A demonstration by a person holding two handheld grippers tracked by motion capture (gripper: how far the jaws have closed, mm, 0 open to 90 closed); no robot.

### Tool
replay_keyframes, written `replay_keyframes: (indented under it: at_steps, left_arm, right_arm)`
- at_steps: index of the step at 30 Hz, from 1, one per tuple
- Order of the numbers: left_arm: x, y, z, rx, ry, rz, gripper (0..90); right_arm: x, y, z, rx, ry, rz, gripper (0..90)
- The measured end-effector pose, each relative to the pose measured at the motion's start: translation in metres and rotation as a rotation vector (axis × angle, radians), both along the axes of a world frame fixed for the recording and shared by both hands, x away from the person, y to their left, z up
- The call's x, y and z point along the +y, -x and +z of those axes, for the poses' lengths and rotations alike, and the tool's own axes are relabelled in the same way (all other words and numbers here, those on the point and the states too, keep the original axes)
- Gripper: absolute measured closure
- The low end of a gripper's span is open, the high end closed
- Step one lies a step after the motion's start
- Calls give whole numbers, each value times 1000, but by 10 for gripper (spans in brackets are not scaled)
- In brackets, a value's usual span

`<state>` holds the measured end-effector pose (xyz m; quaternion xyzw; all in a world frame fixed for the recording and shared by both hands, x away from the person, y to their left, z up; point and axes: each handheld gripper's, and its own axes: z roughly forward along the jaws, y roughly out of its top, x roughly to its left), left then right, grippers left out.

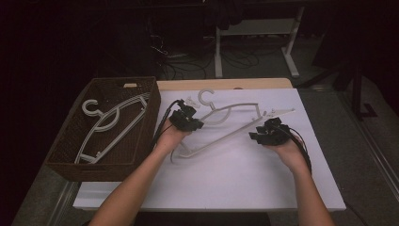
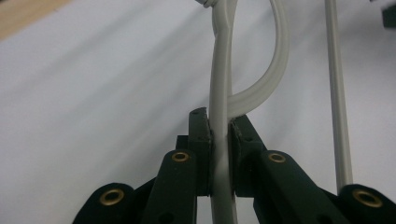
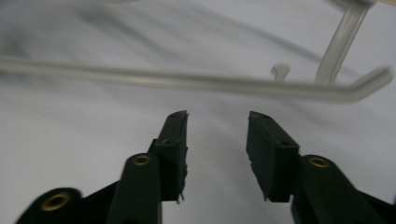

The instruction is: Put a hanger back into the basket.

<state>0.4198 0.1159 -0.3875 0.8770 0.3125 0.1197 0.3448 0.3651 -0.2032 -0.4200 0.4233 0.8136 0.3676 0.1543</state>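
**One grip on a long hanger: watch the swing**

Your left gripper (image 1: 187, 118) is clamped on the white hanger (image 1: 226, 127); in the left gripper view the pads pinch one thin arm of it (image 2: 219, 140) just below where the curved inner bar branches off. Your right gripper (image 1: 269, 132) stands with its jaws apart and nothing between them; in the right gripper view the hanger's straight bar (image 3: 187, 80) crosses just ahead of the tips, untouched.

The hanger lies on the white board (image 1: 235, 183), its long bar running from about 7 o'clock of the left gripper out toward 2 o'clock, the hook (image 1: 205, 96) at 12 o'clock of the board's middle.

Here is what could go wrong. You hold a long, light frame at one narrow point, near one end. As you lift, I judge the far end is likely to droop and pivot in the pads, since the arm is smooth and slim. If it twists, the hook or the bent tip may catch your right gripper, which sits just beside that tip.

Farther off, at 9 o'clock, the wicker basket (image 1: 70, 165) already holds another hanger (image 1: 110, 125). If that is where this one is going, a tilted hanger may strike the basket's rim or snag its hook in the one lying inside. Keep it level, and move the right hand clear or bring it in to steady the bar.
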Motion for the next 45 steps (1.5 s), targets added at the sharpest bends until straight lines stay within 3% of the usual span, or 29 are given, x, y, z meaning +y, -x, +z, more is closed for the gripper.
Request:
replay_keyframes:
  at_steps: [11,17,22,25,28,29,30,31,33,34,36,38,39,40,41,42,45]
  left_arm:
    - [26,16,63,-49,21,14,811]
    - [59,24,96,-75,34,43,810]
    - [91,33,111,-102,48,70,810]
    - [105,37,115,-113,46,88,810]
    - [141,41,119,-135,44,131,810]
    - [141,41,119,-135,44,131,810]
    - [159,44,120,-139,45,161,810]
    - [159,44,120,-139,45,161,810]
    - [188,47,122,-151,39,204,810]
    - [188,47,122,-151,39,204,810]
    - [216,51,123,-166,23,247,810]
    - [234,51,121,-177,8,279,810]
    - [234,51,121,-177,8,279,810]
    - [251,51,119,-182,-10,318,810]
    - [251,51,119,-182,-10,318,810]
    - [267,49,115,-183,-20,351,810]
    - [282,47,110,-187,-26,381,810]
  right_arm:
    - [-3,32,3,-26,-44,21,257]
    - [-3,41,-4,-25,-63,44,144]
    - [-4,44,-8,-34,-62,51,127]
    - [-5,45,-8,-44,-65,49,127]
    - [-6,45,-6,-53,-66,38,127]
    - [-6,45,-6,-53,-66,38,127]
    - [-5,45,-6,-56,-65,33,127]
    - [-5,45,-6,-56,-65,33,127]
    - [-4,45,-5,-58,-60,28,127]
    - [-4,45,-5,-58,-60,28,127]
    - [-3,46,-5,-60,-57,27,127]
    - [-3,46,-6,-57,-56,24,127]
    - [-3,46,-6,-57,-58,22,127]
    - [-4,45,-7,-55,-57,20,127]
    - [-4,45,-7,-55,-57,20,127]
    - [-4,45,-7,-55,-56,18,128]
    - [-5,45,-7,-54,-56,16,128]
